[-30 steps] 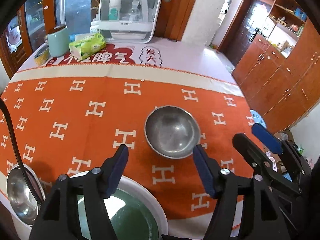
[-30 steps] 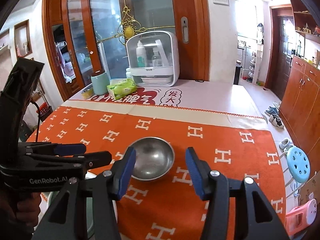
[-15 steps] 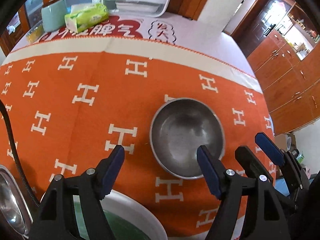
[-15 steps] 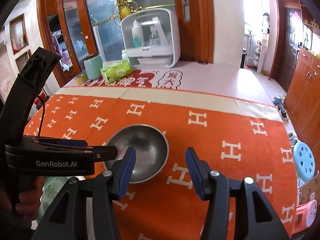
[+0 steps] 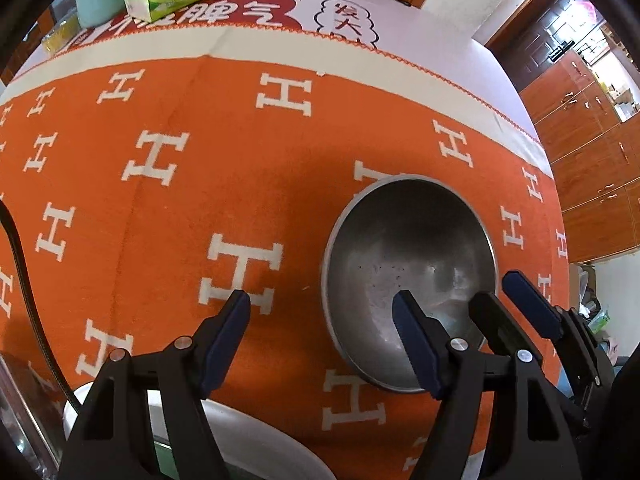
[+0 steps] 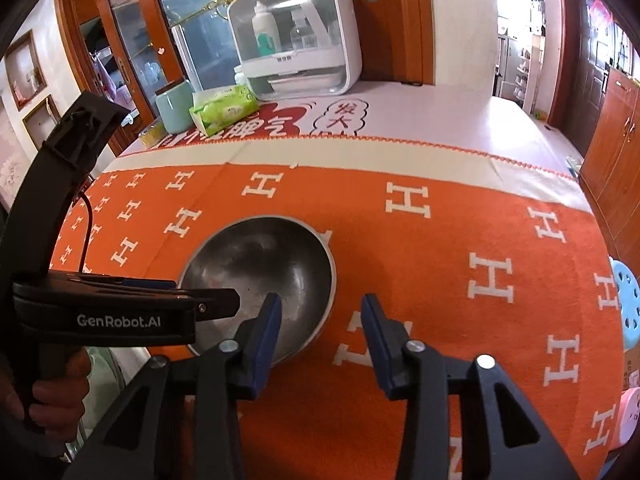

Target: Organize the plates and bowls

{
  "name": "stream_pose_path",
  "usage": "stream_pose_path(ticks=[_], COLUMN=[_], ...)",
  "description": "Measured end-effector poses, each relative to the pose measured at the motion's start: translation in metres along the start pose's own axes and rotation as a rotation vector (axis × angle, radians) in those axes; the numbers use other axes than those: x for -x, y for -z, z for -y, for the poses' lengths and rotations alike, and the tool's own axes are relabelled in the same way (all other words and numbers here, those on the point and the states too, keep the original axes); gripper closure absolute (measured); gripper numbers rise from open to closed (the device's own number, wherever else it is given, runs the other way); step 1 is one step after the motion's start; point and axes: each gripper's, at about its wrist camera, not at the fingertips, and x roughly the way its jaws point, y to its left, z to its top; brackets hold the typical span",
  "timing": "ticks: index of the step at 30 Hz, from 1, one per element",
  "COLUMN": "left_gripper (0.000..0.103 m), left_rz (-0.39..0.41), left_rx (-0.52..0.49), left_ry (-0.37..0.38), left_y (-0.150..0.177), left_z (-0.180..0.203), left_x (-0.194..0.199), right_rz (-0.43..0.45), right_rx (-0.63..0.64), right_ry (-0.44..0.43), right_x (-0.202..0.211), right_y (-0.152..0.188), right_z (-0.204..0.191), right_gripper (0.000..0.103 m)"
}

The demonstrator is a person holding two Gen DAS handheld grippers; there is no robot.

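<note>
Two black grippers with blue pads hung over one round stainless-steel bowl [image 5: 408, 256], which sat upright on the orange H-patterned cloth [image 5: 168, 208] covering the tabletop. Left of the bowl, the left gripper [image 5: 322, 314] held its jaws wide apart and closed on nothing: one pad was over the cloth, the other above the bowl's inside. At the bowl's right rim, the right gripper [image 6: 320, 320] was closing its jaws, the rim standing between them, pads not yet pressing it. Beyond the bowl lay a green tissue pack [image 6: 224, 106] and a pale green mug [image 6: 174, 106].
</note>
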Motion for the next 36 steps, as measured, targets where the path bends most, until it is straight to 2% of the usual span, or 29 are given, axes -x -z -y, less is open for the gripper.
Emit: stream_pose_path(ticks=[5,10,12,20,24,29,36], left_gripper=[0.042,0.061,0.068,0.070,0.077,0.078,0.079], left_rz=[-0.021,-0.049,-0.052,-0.046,-0.048,-0.047,-0.056], left_rx=[0.009,0.017,0.028,0.008,-0.006,-0.029,-0.047], left_ry=[0.023,0.035,0.072,0.100,0.106,0.093,0.085], left_y=[-0.001,-0.002,-0.002,-0.002,-0.002,-0.001,0.004], left_z=[0.001,0.002,0.001,0.007,0.007,0.012,0.017], left_x=[-0.010,-0.020,-0.022,-0.020,-0.018,-0.016,-0.010], right_rz=[-0.036,-0.042,-0.051,-0.078,-0.077,-0.092,-0.065], right_rx=[-0.020,-0.031,-0.040,-0.066,-0.074,-0.088,-0.095], right_ry=[-0.017,-0.042,-0.050,-0.066,-0.076,-0.072,-0.056], right_x=[-0.011,-0.013,-0.016,-0.022,-0.021,-0.019,-0.006], right_y=[0.002,0.003,0.002,0.003,0.004,0.005,0.005], right_z=[0.005,0.007,0.008,0.014,0.015,0.018,0.020], right_gripper=[0.074,0.079,0.080,0.089,0.091,0.093,0.096])
